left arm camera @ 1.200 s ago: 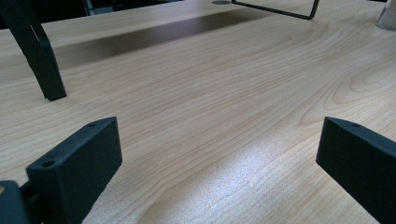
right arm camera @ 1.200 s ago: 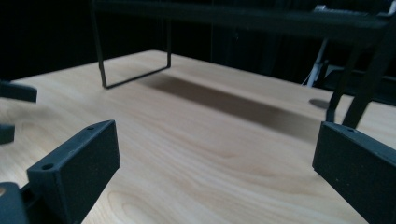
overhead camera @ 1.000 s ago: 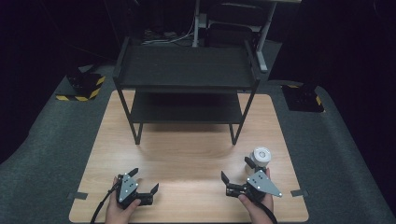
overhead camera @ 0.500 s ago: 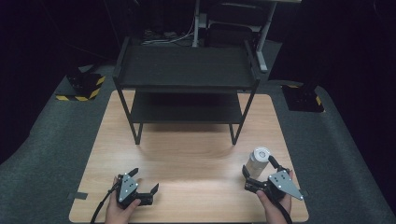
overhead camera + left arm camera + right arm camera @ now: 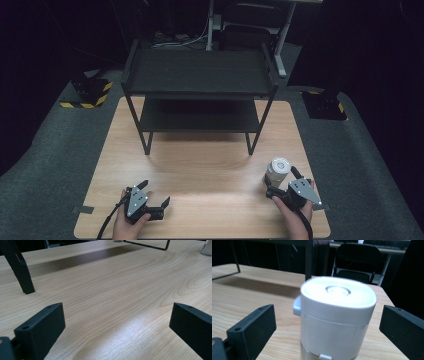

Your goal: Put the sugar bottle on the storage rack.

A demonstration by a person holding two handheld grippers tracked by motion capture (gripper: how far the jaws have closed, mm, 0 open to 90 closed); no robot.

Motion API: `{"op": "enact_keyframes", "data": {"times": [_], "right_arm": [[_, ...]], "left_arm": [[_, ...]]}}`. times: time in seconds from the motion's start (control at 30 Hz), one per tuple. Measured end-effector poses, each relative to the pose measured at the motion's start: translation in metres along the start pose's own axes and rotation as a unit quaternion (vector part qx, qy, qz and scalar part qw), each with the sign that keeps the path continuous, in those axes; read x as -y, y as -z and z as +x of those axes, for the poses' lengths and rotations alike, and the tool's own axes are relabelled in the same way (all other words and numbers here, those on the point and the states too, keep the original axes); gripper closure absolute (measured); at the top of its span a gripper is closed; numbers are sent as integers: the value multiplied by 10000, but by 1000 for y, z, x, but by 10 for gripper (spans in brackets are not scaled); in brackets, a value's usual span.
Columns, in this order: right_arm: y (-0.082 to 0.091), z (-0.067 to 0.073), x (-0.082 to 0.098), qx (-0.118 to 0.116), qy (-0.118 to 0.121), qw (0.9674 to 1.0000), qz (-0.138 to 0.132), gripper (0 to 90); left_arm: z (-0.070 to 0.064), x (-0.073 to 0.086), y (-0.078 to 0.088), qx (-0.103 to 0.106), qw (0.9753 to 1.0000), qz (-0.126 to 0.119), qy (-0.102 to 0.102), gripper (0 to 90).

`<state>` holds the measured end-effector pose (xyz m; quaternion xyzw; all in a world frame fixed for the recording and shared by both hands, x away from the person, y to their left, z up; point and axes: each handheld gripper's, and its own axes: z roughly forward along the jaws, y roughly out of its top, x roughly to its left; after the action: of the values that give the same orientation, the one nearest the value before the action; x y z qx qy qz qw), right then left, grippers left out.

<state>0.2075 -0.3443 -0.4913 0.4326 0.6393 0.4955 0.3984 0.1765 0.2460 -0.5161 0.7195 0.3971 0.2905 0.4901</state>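
White-lidded canister (image 5: pixel 277 170) stands upright on the near right of the light wooden table (image 5: pixel 210 165), seen from the high view between the spread jaws of the right gripper (image 5: pixel 283 182), which a hand holds from the near edge. On the near left, the left gripper (image 5: pixel 152 194) rests with its jaws wide apart over bare wood, and a black two-tier metal shelf (image 5: pixel 200 85) stands at the far side. In the left gripper view, smooth grained tabletop (image 5: pixel 112 290) lies between the blocky black jaws, a shelf leg (image 5: pixel 18 267) far left. In the right gripper view, the round canister (image 5: pixel 337 317), glossy white lid over a pale body, sits between the parted jaws, touching neither.
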Motion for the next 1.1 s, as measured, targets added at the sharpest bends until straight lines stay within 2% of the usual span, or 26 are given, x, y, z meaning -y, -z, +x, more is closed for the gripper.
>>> {"op": "enact_keyframes", "data": {"times": [0.23, 0.37, 0.53, 0.8, 1.1], "right_arm": [[-10, 3, 7, 129, 0, 9999, 54, 120], [-11, 3, 12, 179, -59, 9998, -20, 217], [-12, 5, 14, 177, -96, 9998, -69, 278], [-11, 6, 17, 191, -187, 9996, -123, 299], [-9, 6, 10, 82, -85, 9999, -11, 301]], "left_arm": [[0, 1, 1, -1, 10000, -11, 14, 5], [0, 1, 1, 0, 10000, -9, 17, 5], [0, 1, 1, -17, 10000, -17, 26, 5], [0, 1, 1, -25, 10000, -21, 43, 5], [0, 1, 1, -18, 10000, -13, 76, 5]]}}
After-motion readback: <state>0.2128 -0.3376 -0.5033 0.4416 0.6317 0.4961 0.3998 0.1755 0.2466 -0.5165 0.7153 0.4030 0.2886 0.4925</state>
